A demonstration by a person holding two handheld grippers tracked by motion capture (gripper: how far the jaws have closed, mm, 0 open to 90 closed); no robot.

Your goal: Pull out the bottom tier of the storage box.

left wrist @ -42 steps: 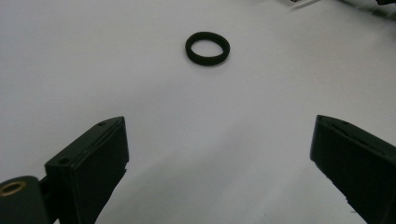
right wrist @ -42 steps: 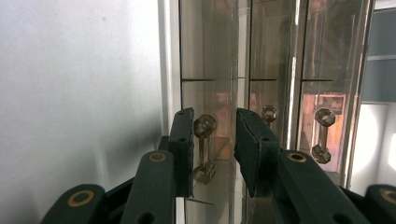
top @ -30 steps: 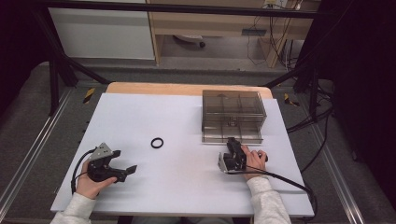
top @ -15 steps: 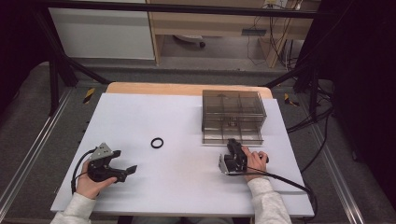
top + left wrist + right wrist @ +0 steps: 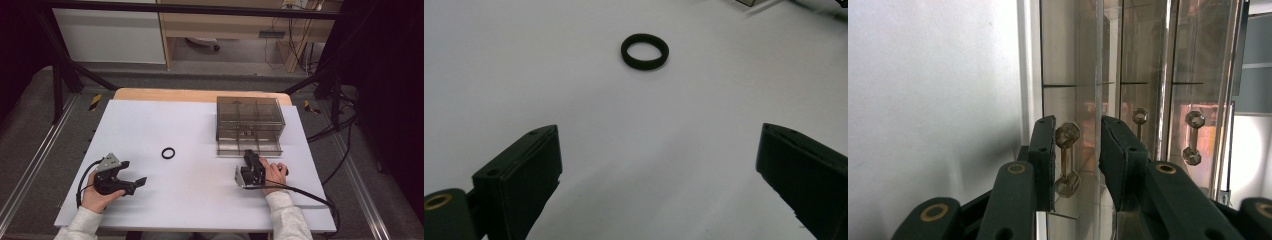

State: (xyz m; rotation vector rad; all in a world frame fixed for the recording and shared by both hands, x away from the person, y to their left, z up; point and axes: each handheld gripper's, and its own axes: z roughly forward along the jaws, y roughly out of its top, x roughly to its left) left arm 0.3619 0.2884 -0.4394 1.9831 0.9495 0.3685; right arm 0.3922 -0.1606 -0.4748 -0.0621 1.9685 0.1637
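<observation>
Your right gripper point(image 5: 252, 161) at the clear drawer cabinet point(image 5: 249, 125) front, jaws flanking a drawer handle point(image 5: 1067, 160), contact unclear, your left gripper point(image 5: 134, 182) wide open, empty, black ring point(image 5: 645, 51) lying ahead on white table point(image 5: 200, 135).

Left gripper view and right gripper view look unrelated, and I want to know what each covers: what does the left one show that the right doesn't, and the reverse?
Left gripper view: a black ring lying flat on the table ahead of the left hand-held gripper, whose jaws stand wide apart with nothing between them. Right gripper view: the clear drawer box up close, the right hand-held gripper with its jaws either side of one drawer handle, not clamped. Shared: the table and black jaws.
</observation>
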